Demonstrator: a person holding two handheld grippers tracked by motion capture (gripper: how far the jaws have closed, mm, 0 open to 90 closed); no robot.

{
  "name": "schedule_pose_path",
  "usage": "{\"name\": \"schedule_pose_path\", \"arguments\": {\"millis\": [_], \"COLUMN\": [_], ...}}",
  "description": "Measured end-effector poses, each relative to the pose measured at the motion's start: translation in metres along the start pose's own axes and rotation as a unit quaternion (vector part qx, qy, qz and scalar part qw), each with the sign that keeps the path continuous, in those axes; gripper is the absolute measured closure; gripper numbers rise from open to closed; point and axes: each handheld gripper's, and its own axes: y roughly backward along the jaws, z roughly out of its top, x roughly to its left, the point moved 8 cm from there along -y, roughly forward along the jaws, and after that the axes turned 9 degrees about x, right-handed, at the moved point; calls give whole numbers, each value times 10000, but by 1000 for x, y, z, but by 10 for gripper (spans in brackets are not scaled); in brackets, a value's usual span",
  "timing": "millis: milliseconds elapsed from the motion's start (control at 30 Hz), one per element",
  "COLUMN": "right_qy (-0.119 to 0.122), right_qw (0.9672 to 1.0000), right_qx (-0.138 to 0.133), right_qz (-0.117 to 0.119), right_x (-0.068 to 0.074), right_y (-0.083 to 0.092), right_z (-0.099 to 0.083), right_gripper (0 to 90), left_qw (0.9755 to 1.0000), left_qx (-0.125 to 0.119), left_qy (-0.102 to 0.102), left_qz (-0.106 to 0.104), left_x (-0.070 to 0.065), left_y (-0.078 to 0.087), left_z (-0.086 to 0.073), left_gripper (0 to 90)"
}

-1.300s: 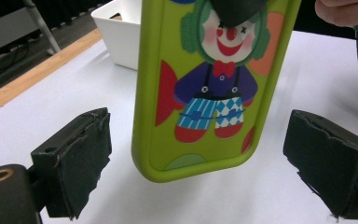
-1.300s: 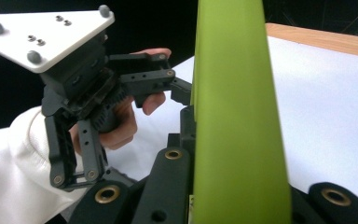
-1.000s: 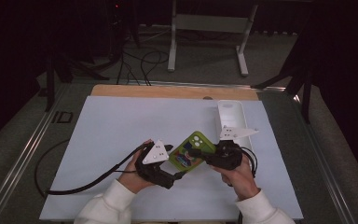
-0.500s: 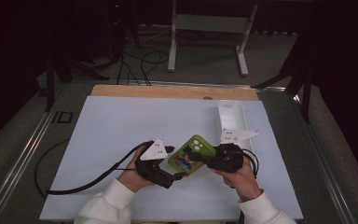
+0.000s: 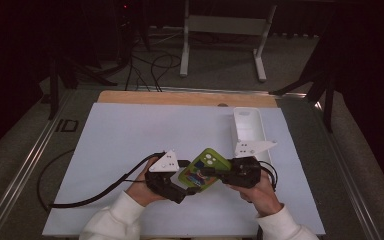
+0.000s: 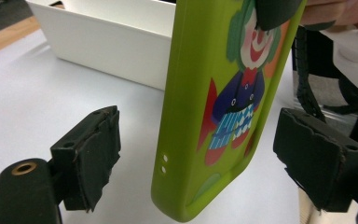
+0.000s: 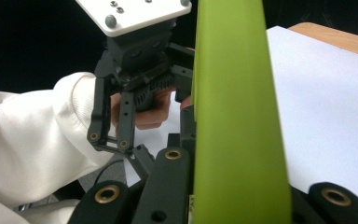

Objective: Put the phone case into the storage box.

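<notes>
so my right gripper (image 5: 215,172) stays clamped on the green phone case (image 5: 202,167), steadying it upright. my left gripper (image 6: 214,163) has its jaws apart, just closing around the case for a handover.

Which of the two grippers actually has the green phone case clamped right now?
The right gripper: it is shut on the green phone case. The left gripper has been closing, but its pads stand apart from the case between them.
</notes>
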Motion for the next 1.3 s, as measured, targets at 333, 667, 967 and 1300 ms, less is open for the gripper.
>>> {"name": "schedule_pose_path", "arguments": {"millis": [333, 667, 967, 1300], "right_qy": [217, 269, 260, 395], "right_qw": [9997, 9994, 9994, 9988], "right_qx": [93, 203, 203, 242], "right_qz": [119, 49, 124, 139], "right_x": [6, 3, -1, 0], "right_y": [0, -1, 2, 4], "right_z": [0, -3, -7, -9], "right_gripper": [890, 890, 889, 757], "left_qw": [9997, 9994, 9990, 9977], "left_qx": [-9, 6, -5, -48], "left_qy": [-11, -90, -178, -298], "left_qz": [-229, -332, -407, -607], "left_x": [-4, -6, -8, -12], "left_y": [-1, -1, -1, -1], "left_z": [-1, -3, -5, -8], "left_gripper": [307, 524, 629, 772]}}
